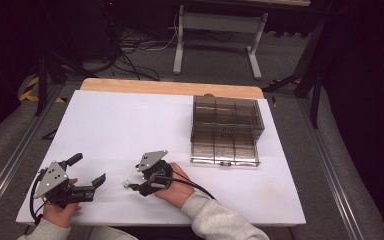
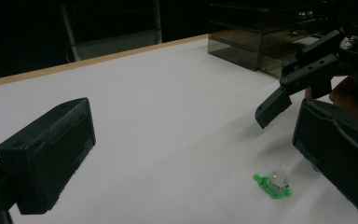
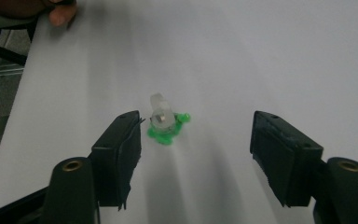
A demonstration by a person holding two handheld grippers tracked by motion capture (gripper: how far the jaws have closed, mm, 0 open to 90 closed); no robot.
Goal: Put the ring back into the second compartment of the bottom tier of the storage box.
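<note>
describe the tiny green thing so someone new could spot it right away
Start at the white table and go to its near edge, between the two hand-held grippers. The small object lies there, just ahead of the right hand-held gripper: a clear stubby cylinder on a bright green base, the table's only green item.

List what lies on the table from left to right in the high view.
left gripper → small green and clear piece → right gripper, jaws pointing left at the piece → smoky clear drawer box at the far right of the white table.
</note>
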